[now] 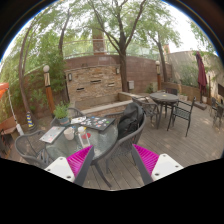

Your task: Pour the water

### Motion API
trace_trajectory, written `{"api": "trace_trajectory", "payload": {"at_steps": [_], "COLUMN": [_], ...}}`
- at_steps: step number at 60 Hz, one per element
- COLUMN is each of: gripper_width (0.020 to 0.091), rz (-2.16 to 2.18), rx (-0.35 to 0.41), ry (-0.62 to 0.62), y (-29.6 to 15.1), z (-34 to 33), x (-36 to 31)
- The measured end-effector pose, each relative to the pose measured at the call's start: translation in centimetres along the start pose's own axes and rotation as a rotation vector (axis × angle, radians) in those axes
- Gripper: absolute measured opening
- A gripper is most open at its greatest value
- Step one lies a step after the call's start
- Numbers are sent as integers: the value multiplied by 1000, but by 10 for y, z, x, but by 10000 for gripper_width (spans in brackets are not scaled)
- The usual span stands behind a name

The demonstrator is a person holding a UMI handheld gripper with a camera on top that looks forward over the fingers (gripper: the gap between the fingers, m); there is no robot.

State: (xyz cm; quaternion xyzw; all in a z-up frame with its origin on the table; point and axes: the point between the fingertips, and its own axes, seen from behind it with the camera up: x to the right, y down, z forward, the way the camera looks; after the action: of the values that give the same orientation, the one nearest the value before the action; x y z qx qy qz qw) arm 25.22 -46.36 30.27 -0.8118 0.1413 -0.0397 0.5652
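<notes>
My gripper [113, 165] is open, its magenta pads [80, 160] spread wide with only deck boards and a dark chair [127, 128] showing between them. Ahead and to the left stands a glass-topped patio table [62, 143]. On it are a small pale cup-like object [69, 131], a potted green plant [62, 112] and flat printed papers [93, 122]. Nothing is held, and the fingers are well short of the table's objects. I cannot make out a water vessel with certainty.
A brick wall [95, 78] with a chimney runs behind the table. A second table with dark metal chairs [166, 102] stands farther right, by a folded red umbrella [201, 75]. Wooden decking [190, 140] stretches ahead and right. Trees rise behind.
</notes>
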Motion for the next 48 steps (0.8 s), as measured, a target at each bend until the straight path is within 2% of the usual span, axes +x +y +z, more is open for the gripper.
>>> {"api": "trace_trajectory", "payload": {"at_steps": [7, 15, 26, 37, 48], "gripper_width": [833, 834, 832, 829, 830], "rz": [-7, -21, -64, -65, -62], "rx": [-2, -6, -9, -7, 73], "ry": [27, 60, 23, -16, -56], "y": [4, 4, 23, 60, 86], "z": [-1, -1, 28, 101, 220], "x": [1, -60, -125, -163, -190]}}
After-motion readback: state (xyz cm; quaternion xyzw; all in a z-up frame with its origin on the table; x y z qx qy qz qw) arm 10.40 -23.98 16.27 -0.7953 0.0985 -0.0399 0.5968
